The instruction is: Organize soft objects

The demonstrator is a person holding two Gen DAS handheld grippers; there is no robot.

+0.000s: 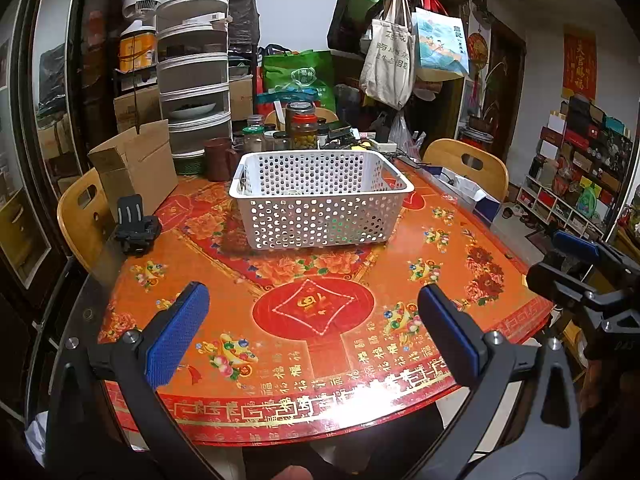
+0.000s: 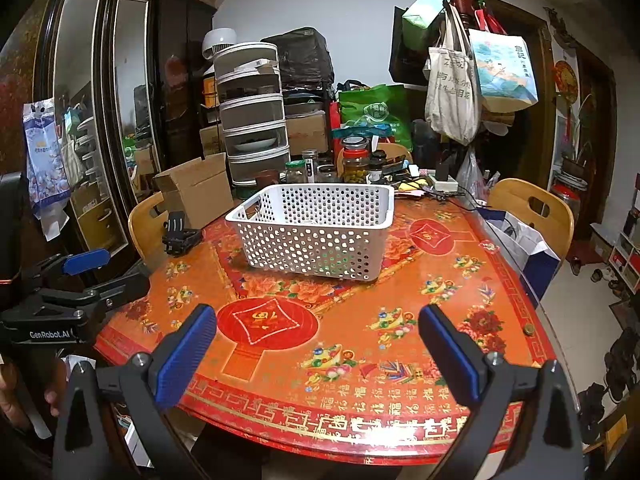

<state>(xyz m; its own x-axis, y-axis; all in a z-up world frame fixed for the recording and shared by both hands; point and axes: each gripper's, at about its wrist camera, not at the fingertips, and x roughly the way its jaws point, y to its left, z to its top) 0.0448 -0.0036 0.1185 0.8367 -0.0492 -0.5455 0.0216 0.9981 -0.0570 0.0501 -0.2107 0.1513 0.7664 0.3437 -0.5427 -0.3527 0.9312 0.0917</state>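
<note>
White basket [image 1: 320,196] mid-table, cardboard box [image 1: 136,164] beside (jars behind), both tongs [image 1: 312,332] [image 2: 318,344] apart, empty.

Beyond my work area I see a cardboard box [image 1: 136,164], glass jars [image 1: 304,126], a stacked food cover [image 1: 194,72] and hanging tote bags [image 1: 388,64].

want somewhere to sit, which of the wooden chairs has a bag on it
The chair at the table's right side: a white-and-blue bag sits on its seat. The left chair by the cardboard box shows no bag; the far one behind the jars is mostly hidden.
</note>
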